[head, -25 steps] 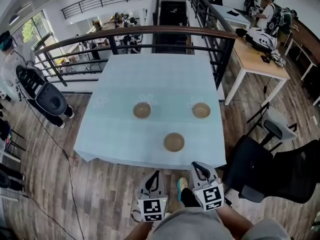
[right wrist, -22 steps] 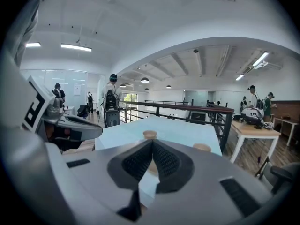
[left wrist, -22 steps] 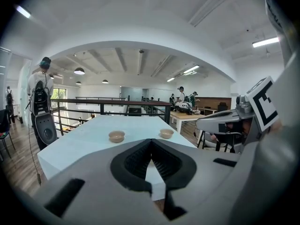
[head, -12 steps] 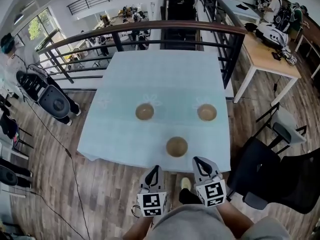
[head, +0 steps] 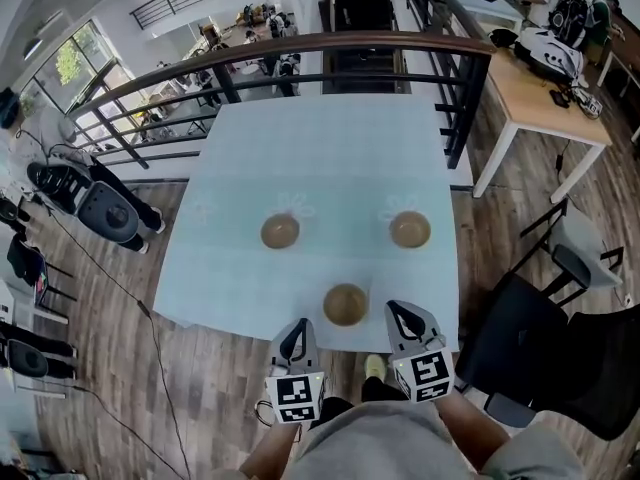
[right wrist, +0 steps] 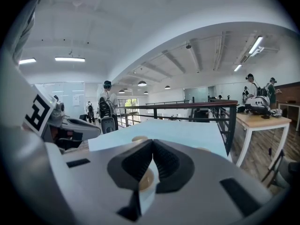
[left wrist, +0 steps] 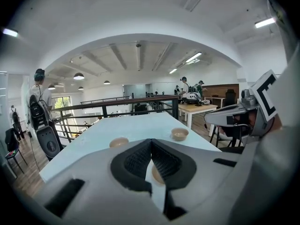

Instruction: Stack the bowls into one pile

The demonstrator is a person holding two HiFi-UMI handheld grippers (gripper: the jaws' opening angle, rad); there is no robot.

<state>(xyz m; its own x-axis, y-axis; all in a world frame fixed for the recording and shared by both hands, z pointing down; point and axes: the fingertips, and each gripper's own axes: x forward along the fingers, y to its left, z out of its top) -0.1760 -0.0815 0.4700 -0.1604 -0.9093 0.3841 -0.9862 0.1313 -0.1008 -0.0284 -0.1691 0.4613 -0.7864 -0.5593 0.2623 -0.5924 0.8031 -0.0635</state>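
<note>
Three tan bowls sit apart on the pale blue table [head: 330,148]. The near bowl [head: 345,304] lies by the table's 6 o'clock edge. From it, the left bowl [head: 280,232] stands at 11 o'clock and the right bowl [head: 410,229] at 1 o'clock. The left gripper [head: 298,324] hangs at 8 o'clock of the near bowl and the right gripper [head: 396,309] at 4 o'clock. Both are just off the table edge, tilted slightly down and pointing toward 12 o'clock. Each has its jaws pressed together on nothing, and the forearms are tucked close to the body.
</note>
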